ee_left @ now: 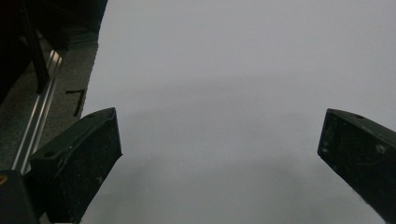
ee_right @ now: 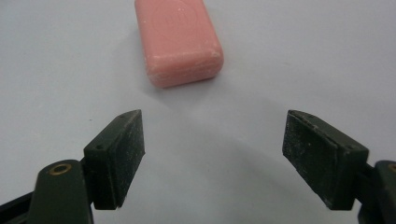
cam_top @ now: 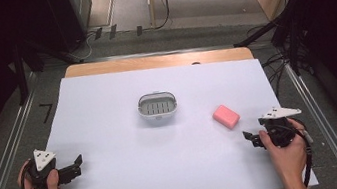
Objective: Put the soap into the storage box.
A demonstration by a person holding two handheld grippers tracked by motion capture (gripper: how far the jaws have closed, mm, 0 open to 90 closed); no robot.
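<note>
Reaching for soap [ee_right: 179, 41] | right gripper [ee_right: 212, 156] nearer, jaws wide, empty | soap just ahead, long axis along reach | left gripper [ee_left: 219, 154] wide, idle

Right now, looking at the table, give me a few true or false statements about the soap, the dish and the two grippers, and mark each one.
1. The pink soap bar lies inside the soap dish. False: it lies on the white sheet, apart from the dish, nearer the right gripper.
2. The right gripper's jaws stand open with nothing between them. True: in the right gripper view the soap lies beyond the pads.
3. The left gripper holds the dish. False: its jaws are open and hold nothing, near the sheet's left edge.
4. The soap dish has nothing in it. True: its slotted floor shows bare.
5. The soap stands on end. False: it lies flat.
</note>
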